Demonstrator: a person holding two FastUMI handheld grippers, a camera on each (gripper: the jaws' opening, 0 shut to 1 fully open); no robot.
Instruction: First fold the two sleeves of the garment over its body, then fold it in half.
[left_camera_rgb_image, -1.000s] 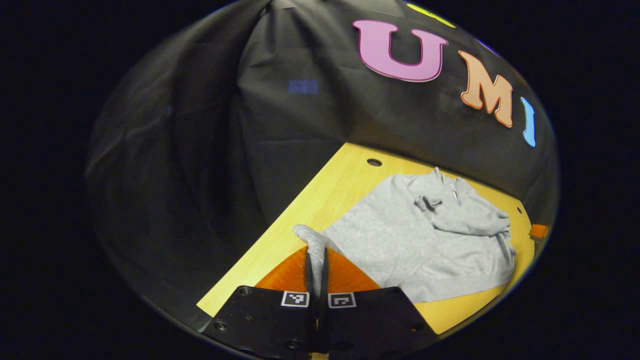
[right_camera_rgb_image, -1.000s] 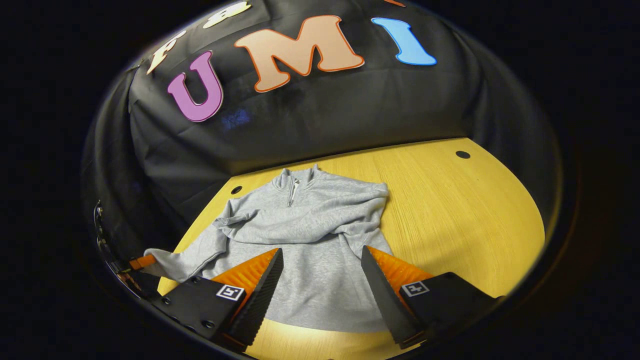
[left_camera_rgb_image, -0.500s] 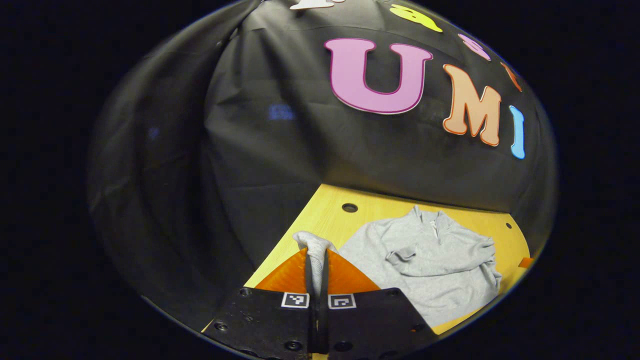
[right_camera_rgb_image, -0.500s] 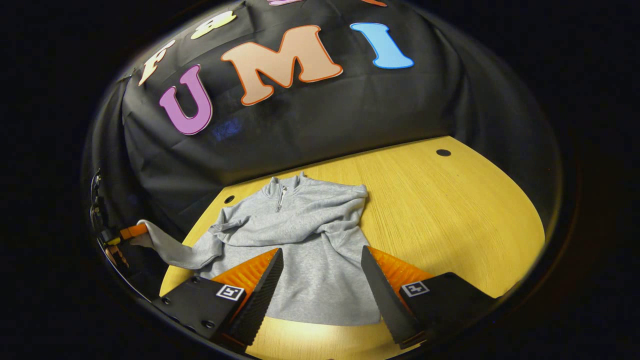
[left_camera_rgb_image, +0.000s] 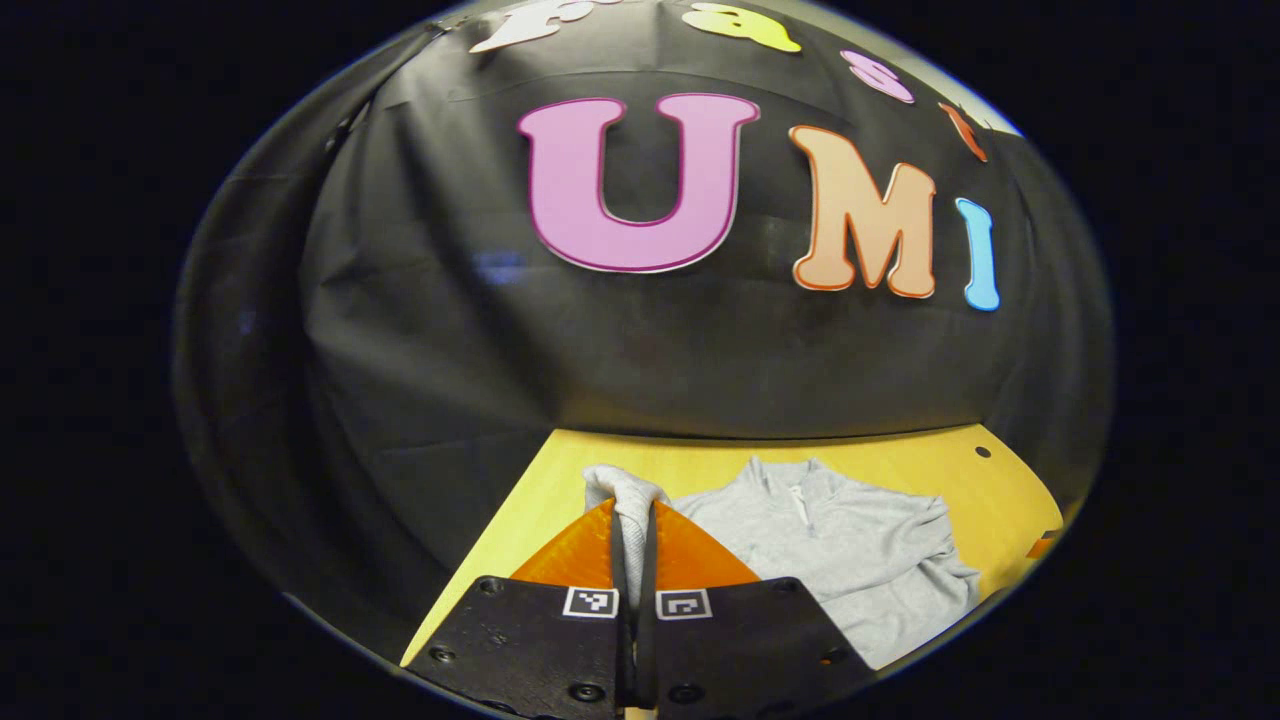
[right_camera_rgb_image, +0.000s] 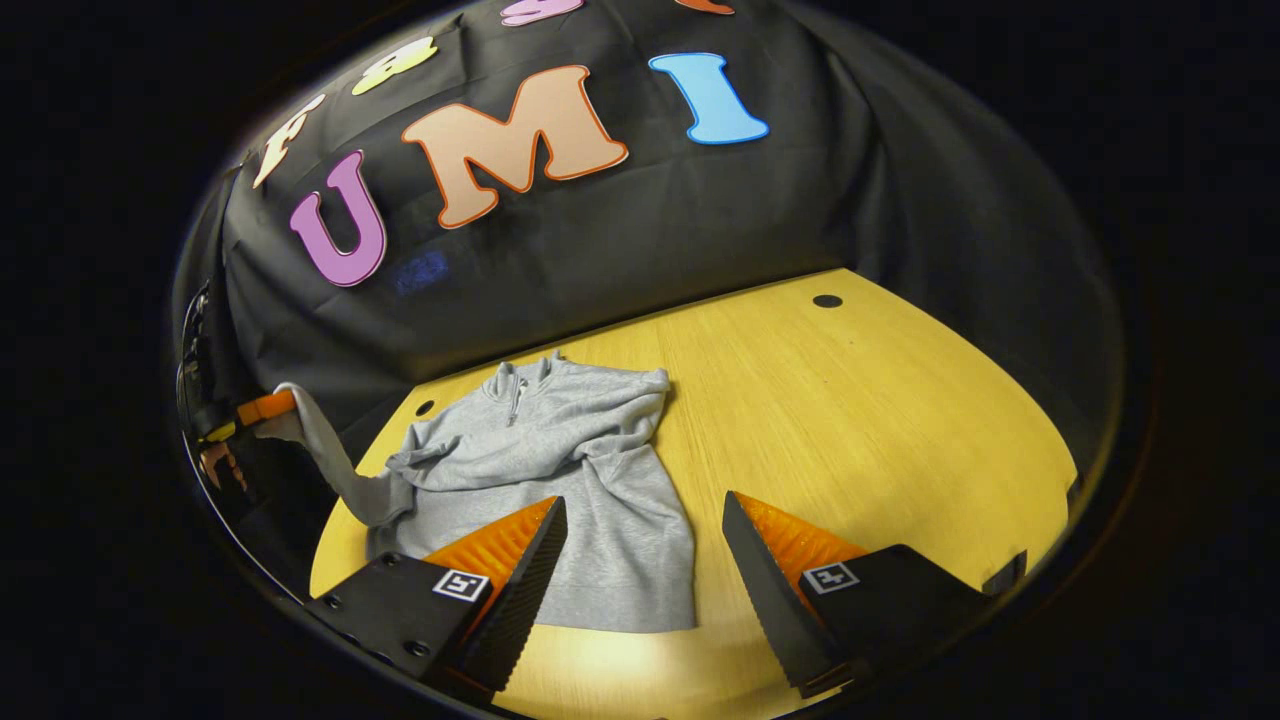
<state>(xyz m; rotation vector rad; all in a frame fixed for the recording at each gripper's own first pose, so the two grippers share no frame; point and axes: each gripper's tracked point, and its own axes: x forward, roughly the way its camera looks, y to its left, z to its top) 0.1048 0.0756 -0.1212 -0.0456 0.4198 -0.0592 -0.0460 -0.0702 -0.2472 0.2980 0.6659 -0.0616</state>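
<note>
A grey quarter-zip sweatshirt (right_camera_rgb_image: 560, 470) lies flat on a yellow wooden bench (right_camera_rgb_image: 880, 400), toward the bench's left side in the right gripper view, its collar pointing to the far edge beside the black cloth wall. One sleeve is already folded across the chest; it lies as a rumpled band below the collar. The hem faces the near edge.

The other sleeve (right_camera_rgb_image: 330, 460) is lifted off the bench. In the right gripper view it rises from the garment's left shoulder, past the bench's left edge, up to the left gripper (right_camera_rgb_image: 262, 408), whose fingers are closed on the cuff. Part of the hand holding that gripper shows just beneath it.

In the left gripper view, the left gripper (left_camera_rgb_image: 633, 530) has its two fingers pressed together with the grey cuff (left_camera_rgb_image: 622, 490) pinched between them; a fold of cuff bulges above the fingertips. Beyond it the sweatshirt's body (left_camera_rgb_image: 850, 550) lies on the bench, with the short zip at the collar in view.

The right gripper (right_camera_rgb_image: 640, 560) hangs over the near part of the bench with its fingers spread wide apart, holding nothing. Its left finger (right_camera_rgb_image: 510, 570) overlaps the sweatshirt's hem in the view; whether it touches the fabric cannot be told. Its right finger is over bare wood.

Small round holes sit in the bench near its far corners (right_camera_rgb_image: 827, 300).
</note>
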